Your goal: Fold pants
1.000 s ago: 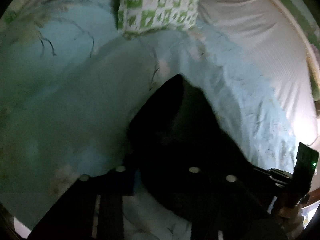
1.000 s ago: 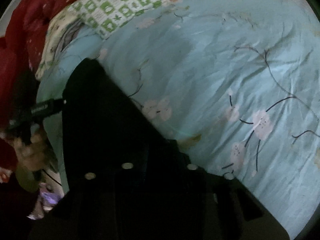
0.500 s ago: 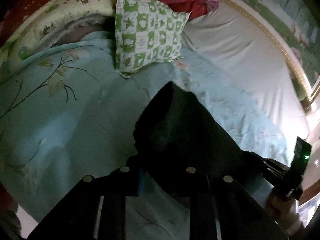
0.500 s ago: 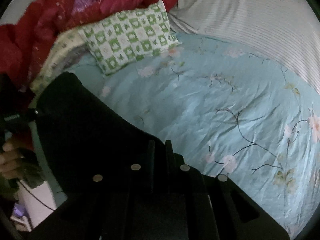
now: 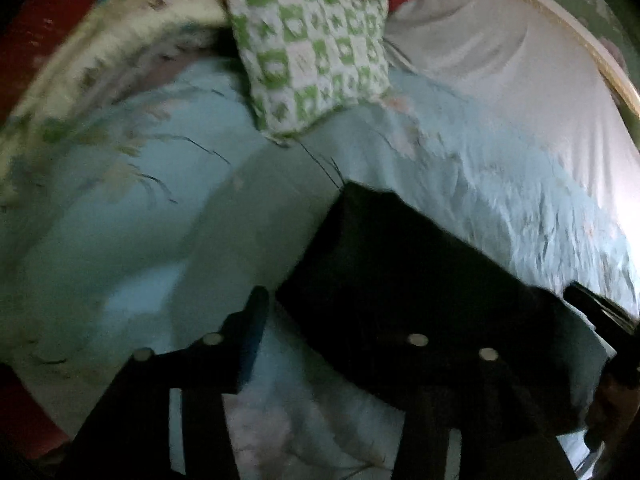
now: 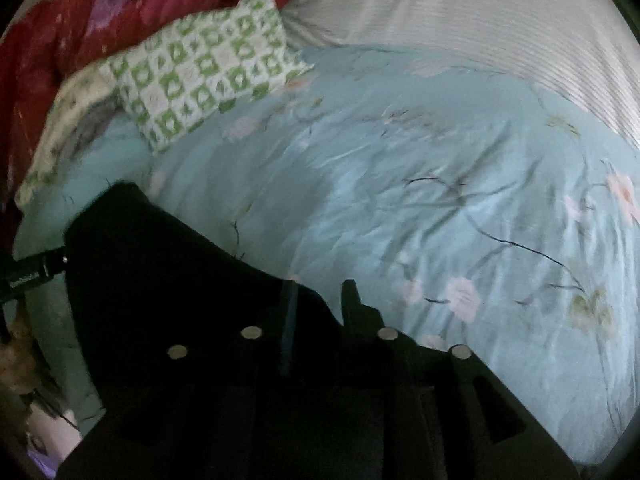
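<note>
The black pants [image 5: 400, 272] lie folded on the light blue floral duvet [image 5: 120, 240]. In the left wrist view my left gripper [image 5: 340, 320] is open: its left finger [image 5: 248, 320] stands clear over the duvet and the right finger is dark against the pants. In the right wrist view the pants [image 6: 160, 272] fill the lower left. My right gripper [image 6: 318, 300] has its jaws slightly apart at the pants' edge, with cloth under the left finger [image 6: 288, 312]. The other gripper shows at each frame's edge [image 6: 36, 270].
A green-and-white checked pillow [image 5: 316, 52] lies at the head of the bed beside a pale floral quilt [image 5: 100, 60] and red bedding [image 6: 80, 32]. A white striped sheet [image 6: 500, 20] covers the far side. A headboard rim [image 5: 560, 28] curves at top right.
Both grippers have opened and let go of the pants, which dropped from held-up to lying on the duvet. Both cameras moved, and the frames are blurred.
</note>
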A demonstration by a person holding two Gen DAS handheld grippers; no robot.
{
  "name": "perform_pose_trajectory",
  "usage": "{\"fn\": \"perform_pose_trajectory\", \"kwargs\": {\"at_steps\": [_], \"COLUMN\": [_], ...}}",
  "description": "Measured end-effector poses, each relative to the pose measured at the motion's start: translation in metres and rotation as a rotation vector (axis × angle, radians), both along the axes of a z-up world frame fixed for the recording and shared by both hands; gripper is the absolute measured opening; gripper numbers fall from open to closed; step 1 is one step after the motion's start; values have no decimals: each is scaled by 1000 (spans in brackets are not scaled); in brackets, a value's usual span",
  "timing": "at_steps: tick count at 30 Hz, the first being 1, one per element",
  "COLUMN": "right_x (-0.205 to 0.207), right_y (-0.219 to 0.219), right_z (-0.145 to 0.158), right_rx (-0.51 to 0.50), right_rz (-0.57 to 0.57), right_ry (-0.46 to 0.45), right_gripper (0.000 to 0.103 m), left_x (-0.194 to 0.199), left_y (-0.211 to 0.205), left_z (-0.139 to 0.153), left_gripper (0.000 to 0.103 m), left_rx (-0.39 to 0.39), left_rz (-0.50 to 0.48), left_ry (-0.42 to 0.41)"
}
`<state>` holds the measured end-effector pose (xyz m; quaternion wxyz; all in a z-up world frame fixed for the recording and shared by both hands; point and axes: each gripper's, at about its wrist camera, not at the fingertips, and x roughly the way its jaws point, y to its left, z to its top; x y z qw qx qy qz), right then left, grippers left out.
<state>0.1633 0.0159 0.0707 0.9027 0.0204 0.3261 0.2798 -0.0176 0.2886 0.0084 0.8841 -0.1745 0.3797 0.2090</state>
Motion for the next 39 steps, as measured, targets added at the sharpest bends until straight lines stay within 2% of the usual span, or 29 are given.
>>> {"fn": "perform_pose_trajectory", "kwargs": {"at_steps": [3,5,8,12,19,24,29,36,39], "right_x": [-19,-39,-64,-98,-151,-174,-187,-194,-195], "right_y": [-24,-49,-84,-128,-212,-254,-285,-320,-327], "right_z": [10,14,9,-7,-46,-62,-80,-94,-99], "right_rx": [42,75,95,121,168,197,243,335,370], "right_rz": [-21,-43,-83,-162,-369,-480,-554,-644,-654], "right_ry": [-14,-19,-14,1,74,118,157,194,218], "right_gripper": [33,34,34,35,35,35,35,35,38], "left_x": [-15,-17,-11,14,76,113,133,165,173], "left_y": [0,-6,-29,-82,-205,-296,-359,-429,-453], "left_z": [18,28,37,42,33,27,22,11,8], "left_gripper": [54,56,57,62,63,63,67,67,67], "left_rx": [-19,-33,-48,-88,-115,-67,-41,8,31], "left_rz": [15,0,-72,-222,-559,-787,-942,-1098,-1155], "left_ry": [-47,-67,-80,-85,-11,70,128,201,222]}}
